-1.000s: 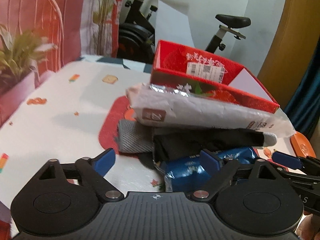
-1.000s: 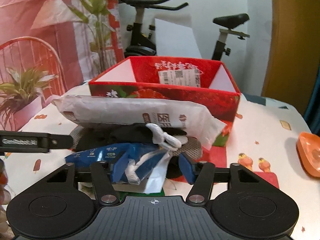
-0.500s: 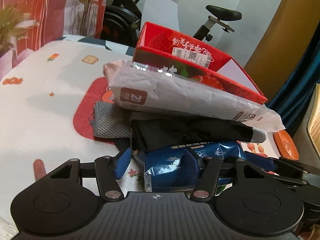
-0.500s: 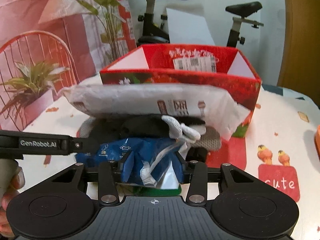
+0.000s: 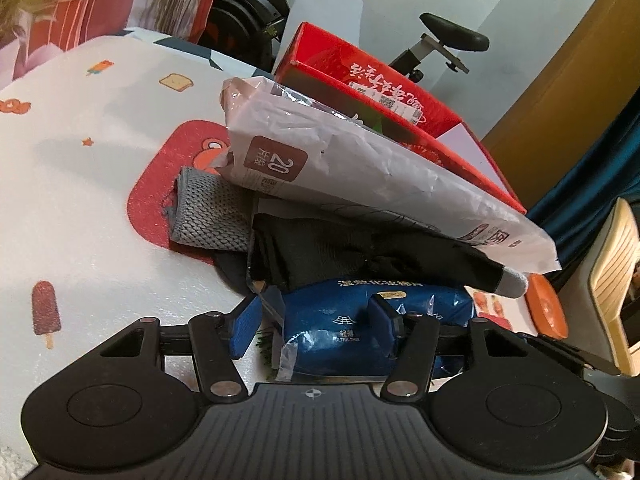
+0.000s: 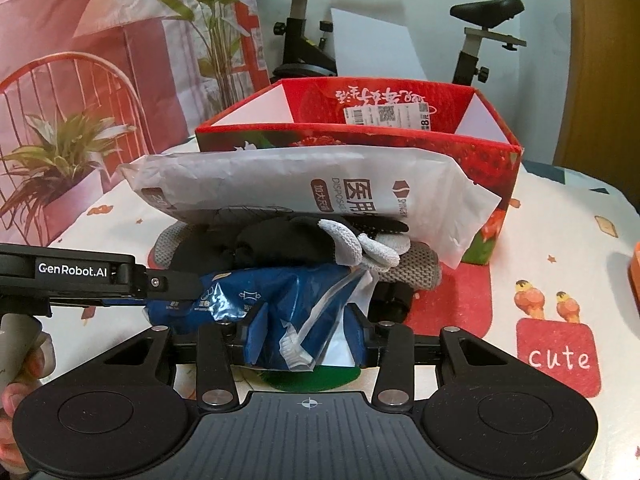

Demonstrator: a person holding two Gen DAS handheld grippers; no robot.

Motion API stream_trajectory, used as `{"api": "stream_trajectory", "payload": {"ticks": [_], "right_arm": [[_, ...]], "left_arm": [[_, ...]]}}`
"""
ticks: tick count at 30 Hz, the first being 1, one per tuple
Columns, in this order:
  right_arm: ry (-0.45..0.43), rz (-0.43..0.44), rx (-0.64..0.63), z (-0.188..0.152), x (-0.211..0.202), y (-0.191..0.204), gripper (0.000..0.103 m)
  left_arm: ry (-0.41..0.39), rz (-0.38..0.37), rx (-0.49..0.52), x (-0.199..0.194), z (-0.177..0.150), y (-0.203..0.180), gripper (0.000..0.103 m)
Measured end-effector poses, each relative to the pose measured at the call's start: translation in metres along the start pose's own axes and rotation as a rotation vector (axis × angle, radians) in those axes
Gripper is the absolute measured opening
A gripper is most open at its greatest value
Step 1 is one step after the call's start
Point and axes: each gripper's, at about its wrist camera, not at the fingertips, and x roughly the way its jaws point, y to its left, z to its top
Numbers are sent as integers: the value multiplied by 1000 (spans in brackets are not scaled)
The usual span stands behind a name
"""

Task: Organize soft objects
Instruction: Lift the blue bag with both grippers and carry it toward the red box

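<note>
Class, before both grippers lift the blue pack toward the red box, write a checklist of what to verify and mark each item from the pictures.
1. Right gripper pinches the blue pack; its jaws have just been closing: ok.
2. Left gripper straddles the pack's other end, jaws just closed in: ok; firmness: cannot tell.
3. Pack free of load: not ok, black gloves and white bag lie on it.
4. Red box open on top: ok.
5. Room inside the box: cannot tell.
</note>
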Motion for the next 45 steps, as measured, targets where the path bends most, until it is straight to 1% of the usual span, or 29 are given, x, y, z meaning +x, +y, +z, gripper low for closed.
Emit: {"api": "stream_trajectory", "payload": {"ticks": [5,7,8,9,12,14,17,20,22,24,27,31,38,42,45], "right_arm": [[-15,1,-32,2,-3,5,33],[-14,5,-33,2,-2,5,33],[-12,7,-30,3,-1,5,33],[-12,6,-29,3,-1,5,33],[-14,6,-30,4,0,5,34],[-13,7,-27,4,0,4,34],[-9,16,-15,3,2,2,34],[-1,24,1,4,5,-1,34],[1,28,7,4,6,-1,34],[10,39,21,5,7,-2,34],[18,51,45,9,6,-4,29],[-20,39,5,14,-5,5,27],[-109,54,-12,33,-39,8,27],[-155,49,-29,36,-57,12,27],[-172,40,-43,37,-66,15,27]], "left_arm": [[8,-18,-19,0,1,1,61],[8,-51,-20,-1,1,2,61],[7,-79,-15,-2,1,1,62],[8,-89,-6,-3,1,-1,64],[9,-74,24,-1,1,-5,65],[26,-69,6,4,0,-1,65],[49,-110,-19,11,-2,4,65],[50,-96,20,17,-4,0,66],[49,-100,14,19,-4,0,65],[49,-103,16,19,-2,-1,64],[42,-95,48,15,2,-6,58],[10,-85,111,1,11,-19,56],[-61,-101,161,-33,24,-37,55],[-102,-118,180,-50,25,-45,55],[-124,-129,184,-59,19,-45,54]]}}
